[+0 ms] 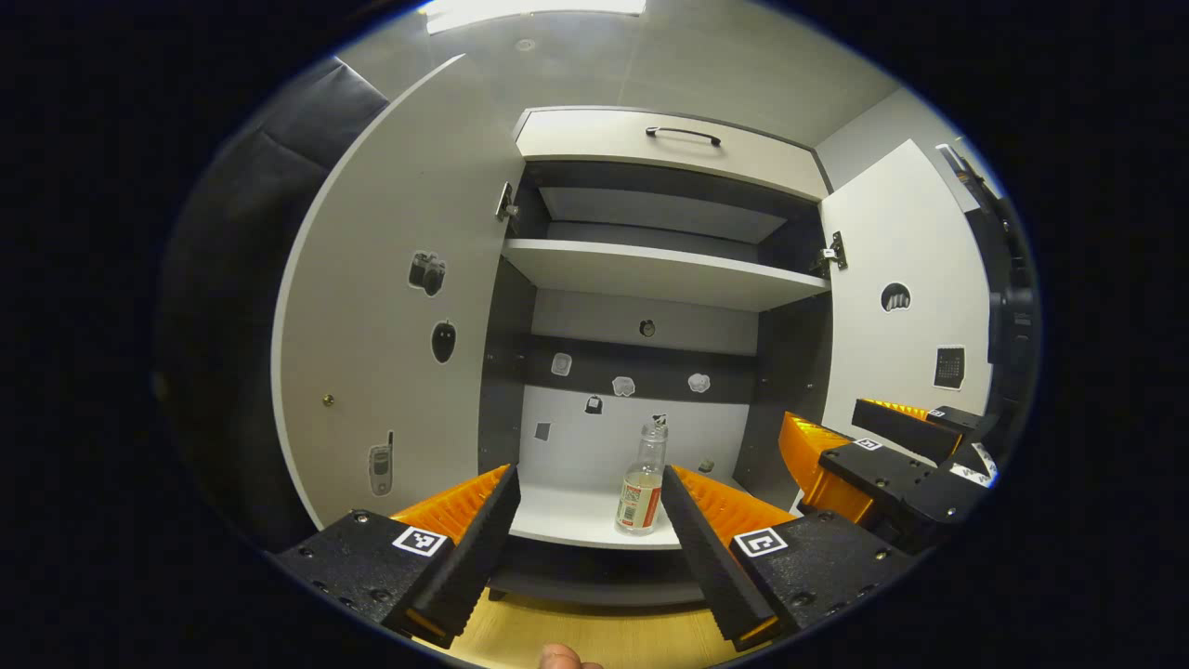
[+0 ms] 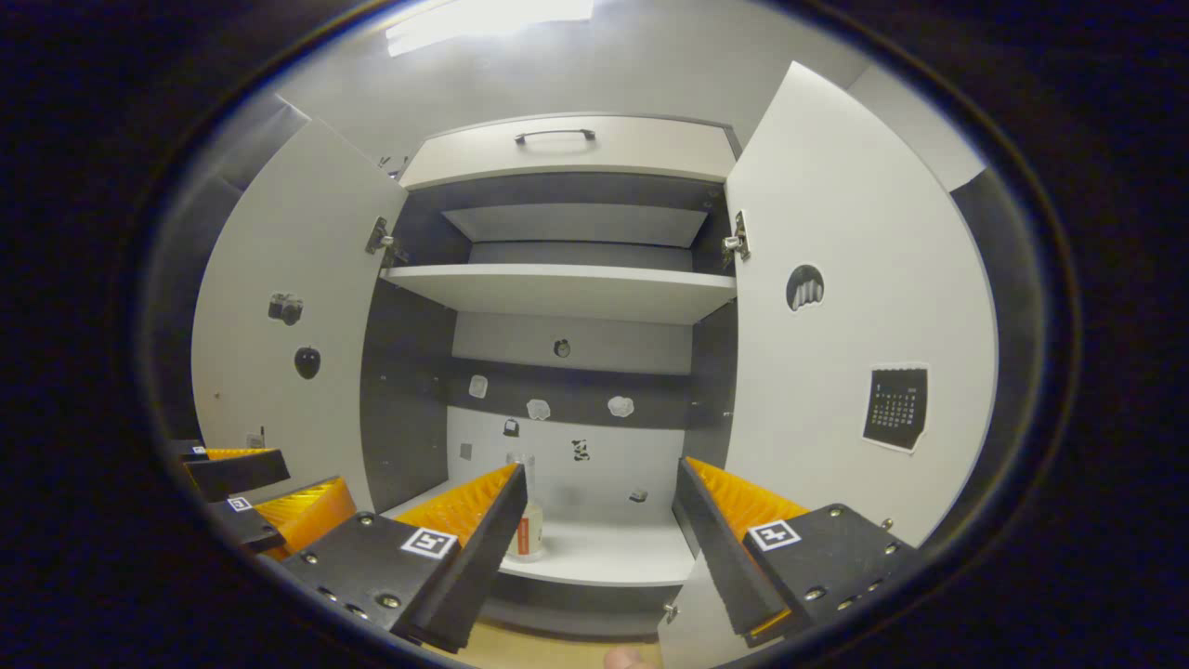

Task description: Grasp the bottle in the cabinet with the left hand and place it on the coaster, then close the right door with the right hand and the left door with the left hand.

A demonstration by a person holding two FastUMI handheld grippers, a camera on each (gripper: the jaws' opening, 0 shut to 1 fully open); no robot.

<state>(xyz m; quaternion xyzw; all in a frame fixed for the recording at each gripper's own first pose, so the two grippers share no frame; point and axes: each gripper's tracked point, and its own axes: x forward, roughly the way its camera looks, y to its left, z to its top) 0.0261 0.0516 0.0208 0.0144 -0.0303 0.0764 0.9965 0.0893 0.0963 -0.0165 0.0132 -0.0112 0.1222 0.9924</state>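
Both doors open, bottle on bottom shelf

Now the cabinet [image 1: 664, 153] stands w/ both doors swung wide. Left door [image 1: 390, 316] carries a few stickers; right door [image 1: 906, 307] also has stickers, incl. a calendar-like one. A drawer w/ dark handle [image 1: 683, 136] sits at the top, a middle shelf [image 1: 664, 271] below it.

Bottle [image 1: 643, 488] stands upright on the bottom shelf [image 1: 567, 520], near the shelf's front edge, roughly mid-width, slightly toward the right. Clear body, label on lower part, cap on. In the right gripper view the bottle [image 2: 529, 534] is partly hidden behind that gripper's left finger.

Left gripper [image 1: 585, 530] is in front of the cabinet, jaws released & wide apart, nothing between them touching; bottle appears just beside the right finger but farther back, on the shelf.

Right gripper [image 2: 599, 530] is likewise jaws released, holding nothing, near the right door's lower edge. In the left gripper view the right gripper [image 1: 859, 455] is off to the right, beside the right door.
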